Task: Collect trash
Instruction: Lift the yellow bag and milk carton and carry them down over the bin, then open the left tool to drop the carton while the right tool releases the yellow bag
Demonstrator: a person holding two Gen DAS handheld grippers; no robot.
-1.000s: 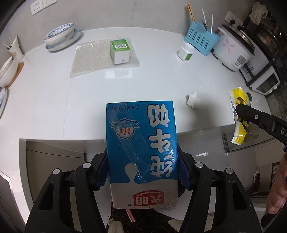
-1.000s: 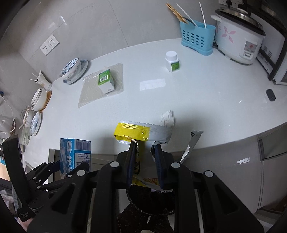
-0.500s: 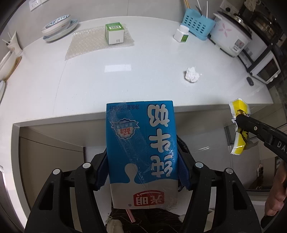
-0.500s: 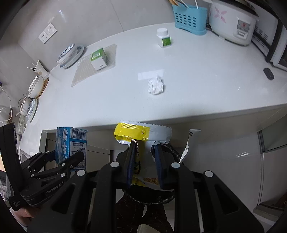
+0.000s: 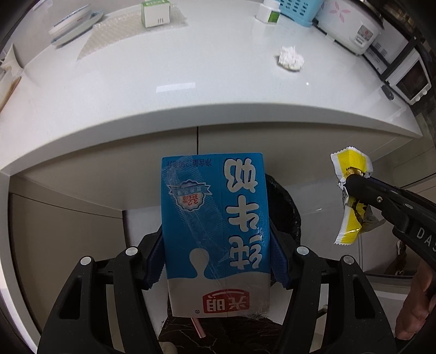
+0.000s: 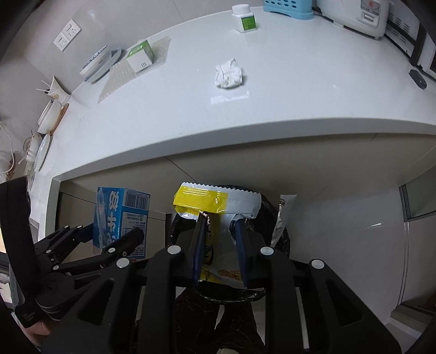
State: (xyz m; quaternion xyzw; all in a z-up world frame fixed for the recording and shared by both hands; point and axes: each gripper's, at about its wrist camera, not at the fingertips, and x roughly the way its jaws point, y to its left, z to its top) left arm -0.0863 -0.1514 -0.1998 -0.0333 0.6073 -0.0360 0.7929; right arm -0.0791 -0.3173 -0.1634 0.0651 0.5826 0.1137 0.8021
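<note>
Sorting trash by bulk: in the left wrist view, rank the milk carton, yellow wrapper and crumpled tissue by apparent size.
1. milk carton, though it is nearest the camera.
2. yellow wrapper.
3. crumpled tissue, farthest away, so its true size is unsure.

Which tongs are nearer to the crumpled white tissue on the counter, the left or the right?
Right, though only slightly. The right tongs, shut on the yellow wrapper, hang almost straight below the tissue. The left tongs, holding the milk carton, are further to the side.

White counter (image 5: 136, 89) bears crumpled tissue (image 5: 291, 58), bubble wrap (image 5: 114, 35), plates (image 5: 73, 26)
</note>
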